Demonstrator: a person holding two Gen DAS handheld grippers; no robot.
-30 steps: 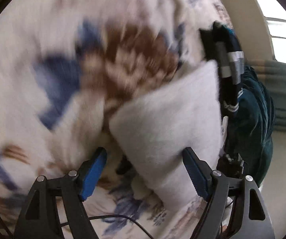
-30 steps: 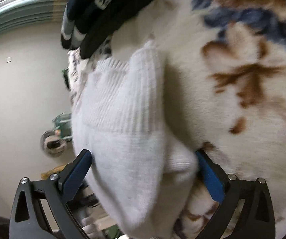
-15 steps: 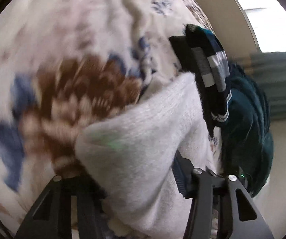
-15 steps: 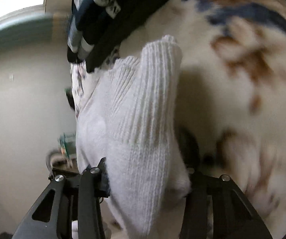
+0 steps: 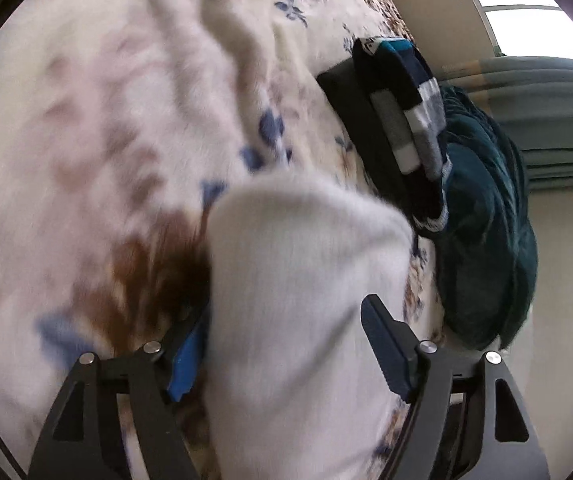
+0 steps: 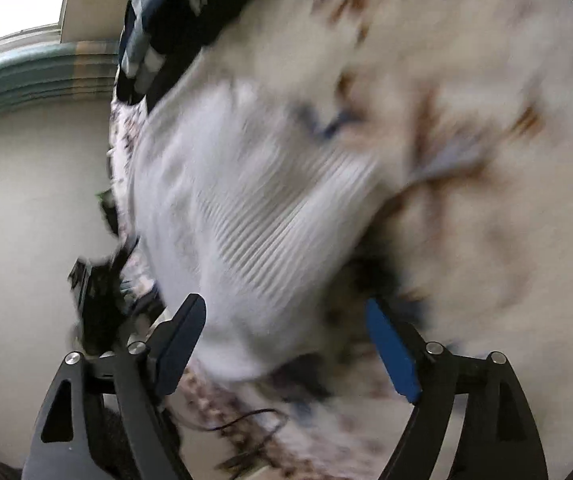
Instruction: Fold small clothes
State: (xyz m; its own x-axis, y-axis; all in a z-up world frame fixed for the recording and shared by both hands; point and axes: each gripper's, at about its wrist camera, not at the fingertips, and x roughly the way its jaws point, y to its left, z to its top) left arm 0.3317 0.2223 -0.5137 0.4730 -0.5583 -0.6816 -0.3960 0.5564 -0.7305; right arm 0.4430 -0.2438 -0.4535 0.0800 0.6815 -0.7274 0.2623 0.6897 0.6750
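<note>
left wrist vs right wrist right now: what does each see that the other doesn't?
Left wrist only: a dark teal velvety garment bunched at the bed's edge, and the left tongs, spread around the fuzzy white knit sock.

Right wrist only: the sock's ribbed cuff, a black cable low in frame, and the right tongs, also spread.

Both: the white sock, the cream floral fleece blanket, and the folded navy, grey and white striped socks. Both are motion-blurred.
</note>
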